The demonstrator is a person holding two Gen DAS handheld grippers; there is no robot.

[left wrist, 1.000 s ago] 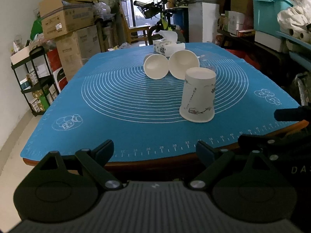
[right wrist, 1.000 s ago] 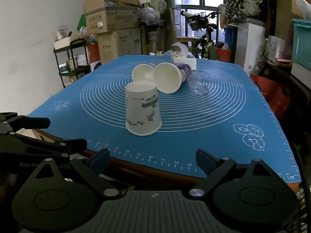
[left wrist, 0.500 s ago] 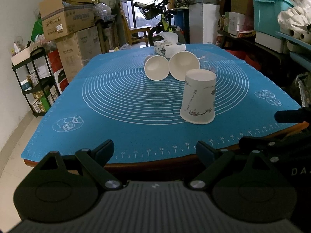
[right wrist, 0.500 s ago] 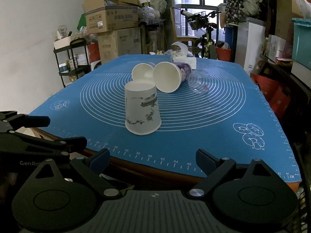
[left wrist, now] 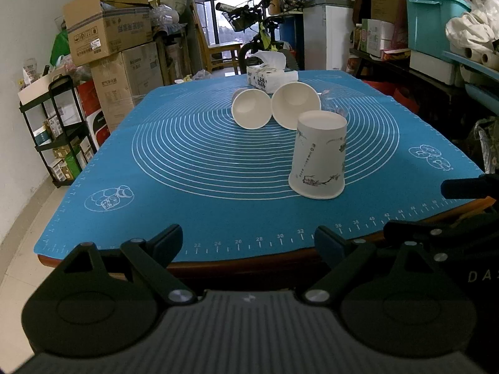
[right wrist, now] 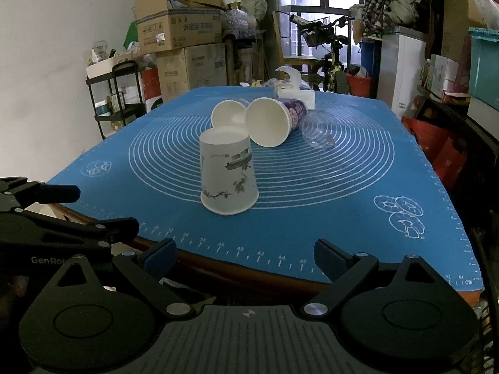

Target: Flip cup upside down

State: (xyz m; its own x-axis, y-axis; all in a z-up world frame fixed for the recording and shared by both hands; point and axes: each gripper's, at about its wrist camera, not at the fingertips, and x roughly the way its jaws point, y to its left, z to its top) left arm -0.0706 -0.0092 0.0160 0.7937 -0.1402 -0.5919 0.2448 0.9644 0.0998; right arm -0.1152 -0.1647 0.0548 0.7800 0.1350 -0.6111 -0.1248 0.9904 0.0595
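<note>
Your printed paper cup [left wrist: 318, 159] stands mouth-down on the blue mat [left wrist: 193, 168], wide rim flat on the surface, closed base up, near the front edge and well apart from both tools. By how it sits, the flip looks done.

Left gripper [left wrist: 248, 243]: jaws spread, nothing between them, held back off the table's near edge. Right gripper [right wrist: 244, 254]: same, jaws spread and empty, also short of the edge. Neither touches the cup.

Behind the printed cup: two white cups lie on their sides, mouths toward you, the small one [left wrist: 251, 108] and the larger one [left wrist: 295, 104], just beside each other. A clear plastic cup [right wrist: 317, 131] lies on its side next to the larger one. A tissue box [left wrist: 269, 76] sits further back.

Risks from here, as judgement:
- If you reach in again, a finger clipping the cup's tapered wall could tip it; the paper looks light and would slide easily on the mat.
- Pinching hard would crease the thin wall.
- The side-lying cups can roll; a nudge to the printed cup could send it into the larger one.
- The clear cup is hard to see against the mat lines; watch your right side.
</note>
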